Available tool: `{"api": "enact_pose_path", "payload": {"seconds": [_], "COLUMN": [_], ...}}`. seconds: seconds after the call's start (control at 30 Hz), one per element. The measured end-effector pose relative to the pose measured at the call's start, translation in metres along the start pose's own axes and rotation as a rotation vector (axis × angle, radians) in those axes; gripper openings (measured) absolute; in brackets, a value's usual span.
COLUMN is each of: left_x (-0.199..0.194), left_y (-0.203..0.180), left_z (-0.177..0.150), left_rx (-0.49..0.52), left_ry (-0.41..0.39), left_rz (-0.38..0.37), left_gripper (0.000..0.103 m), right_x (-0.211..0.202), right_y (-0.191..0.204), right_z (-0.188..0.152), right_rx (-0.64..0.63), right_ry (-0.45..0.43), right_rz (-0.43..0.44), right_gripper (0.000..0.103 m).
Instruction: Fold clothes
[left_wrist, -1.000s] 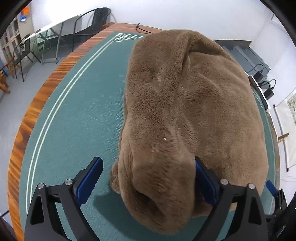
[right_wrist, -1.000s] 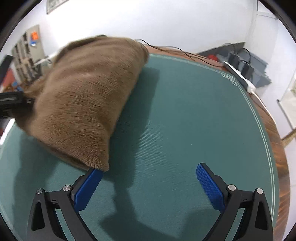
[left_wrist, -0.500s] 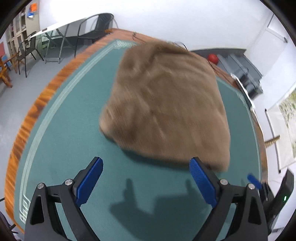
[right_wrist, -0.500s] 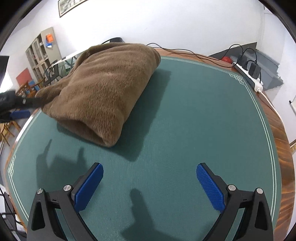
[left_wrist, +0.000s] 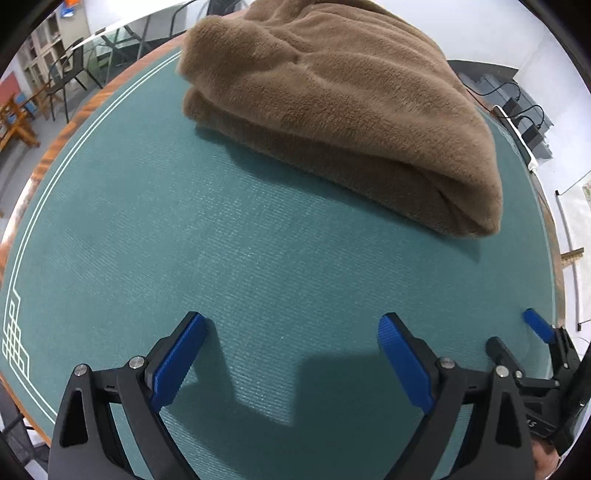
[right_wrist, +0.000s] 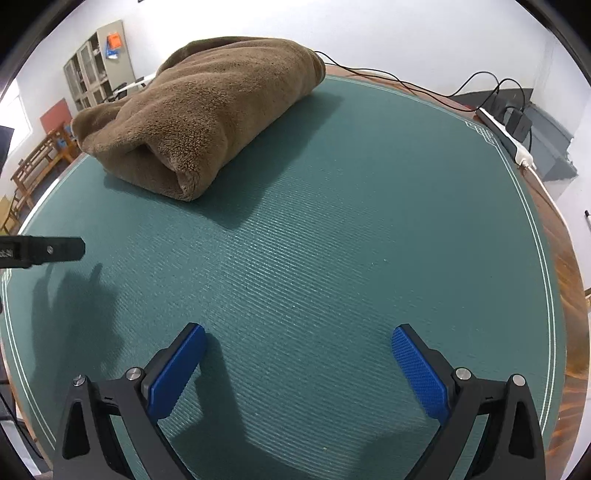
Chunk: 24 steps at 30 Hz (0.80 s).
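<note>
Brown fleece garment (left_wrist: 340, 110) lies folded toward the green table's (left_wrist: 221, 258) far edge as we hold left gripper (left_wrist: 291, 354) and right gripper (right_wrist: 299, 363) spread wide, empty.

brown fleece garment (left_wrist: 332, 92), green ribbed table mat (right_wrist: 332, 258), blue claw pads (left_wrist: 177, 363)

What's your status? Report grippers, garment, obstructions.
Left gripper and right gripper: jaws open, empty. Brown fleece garment folded on green mat, untouched. Nothing between.
</note>
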<state>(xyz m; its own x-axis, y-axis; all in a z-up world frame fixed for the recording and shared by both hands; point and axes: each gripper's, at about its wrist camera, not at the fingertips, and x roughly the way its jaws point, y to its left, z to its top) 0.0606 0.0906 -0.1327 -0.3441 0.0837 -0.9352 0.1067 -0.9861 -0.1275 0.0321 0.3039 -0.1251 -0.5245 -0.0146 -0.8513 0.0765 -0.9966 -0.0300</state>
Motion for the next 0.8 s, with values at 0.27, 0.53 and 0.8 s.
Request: {"api": "enact_pose_path", "payload": {"seconds": [0.27,0.53,0.8], "left_x": [0.009,0.015,-0.013], "left_y": [-0.021,-0.024,0.020], "left_z": [-0.005,0.006,0.078], "left_rx": [0.084,0.094,-0.085], "left_ry": [-0.015,0.030,-0.058], "left_rz": [0.086,0.082,-0.025], "left_gripper": [0.102,0.102,0.103], "right_x": [-0.002,-0.003,-0.004], "right_y": [0.000,0.000,-0.001], "right_z": [-0.009,-0.011,-0.014], "right_rx": [0.003,0.003,0.004], "right_ry": [-0.072,-0.074,-0.076], "right_rz": [0.006,0.006,0.005], "right_gripper": [0.102,0.102,0.102]}}
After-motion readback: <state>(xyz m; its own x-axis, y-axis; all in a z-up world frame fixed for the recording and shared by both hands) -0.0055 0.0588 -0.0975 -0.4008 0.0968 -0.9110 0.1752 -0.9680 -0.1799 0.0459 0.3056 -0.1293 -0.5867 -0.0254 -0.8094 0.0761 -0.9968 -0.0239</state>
